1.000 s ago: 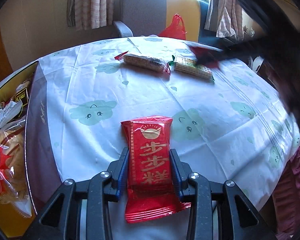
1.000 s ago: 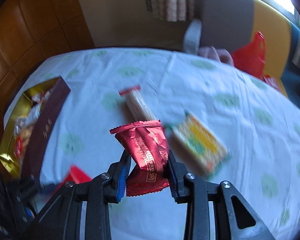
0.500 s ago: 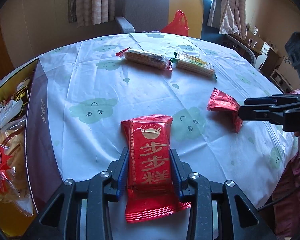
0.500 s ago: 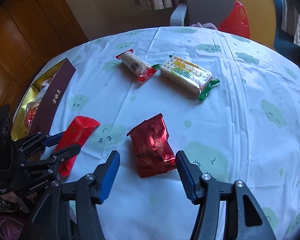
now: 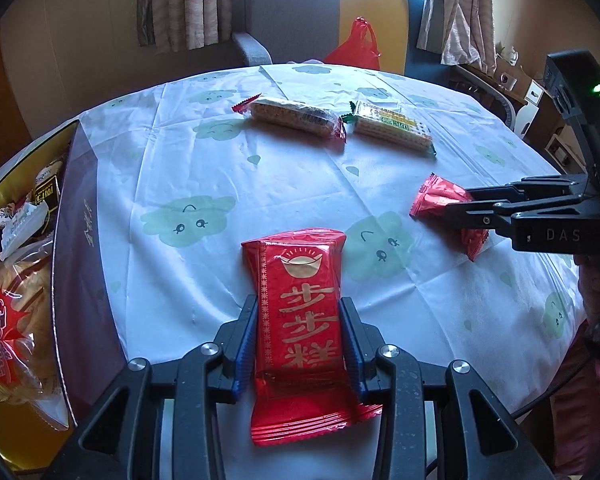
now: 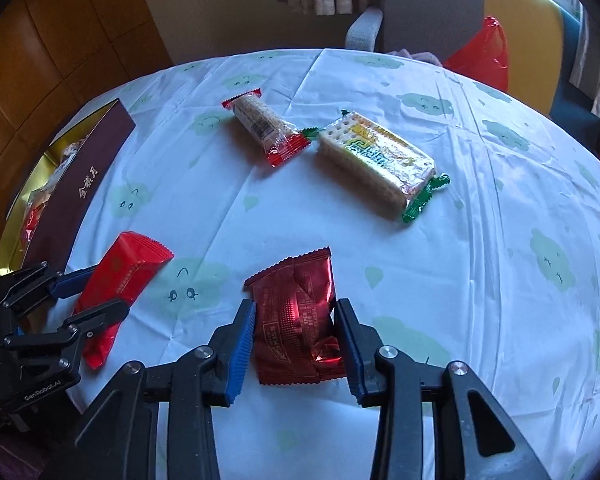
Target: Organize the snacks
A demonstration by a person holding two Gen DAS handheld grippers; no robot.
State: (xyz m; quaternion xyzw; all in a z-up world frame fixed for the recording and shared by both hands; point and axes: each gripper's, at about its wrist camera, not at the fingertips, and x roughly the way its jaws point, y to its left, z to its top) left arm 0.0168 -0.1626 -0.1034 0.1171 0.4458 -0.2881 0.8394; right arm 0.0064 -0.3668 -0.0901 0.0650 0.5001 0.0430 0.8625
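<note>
Two tools (image 5: 299,330) (image 6: 295,344) — each hides its red packet's (image 5: 300,312) (image 6: 296,316) sides.

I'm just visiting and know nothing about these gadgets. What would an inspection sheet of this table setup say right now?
Surface: round table under a cloud-print cloth.
Job's things: bright red packet, dark red packet, red-ended biscuit pack, green-ended cracker pack, snack box at the table's left edge, already holding snacks.
Clutter: nothing seen.
Grippers: left gripper shut on the bright red packet; right gripper straddles the dark red packet, contact unclear.
Cables: nothing seen.
Surroundings: armchair, red plastic bag, curtains.
</note>
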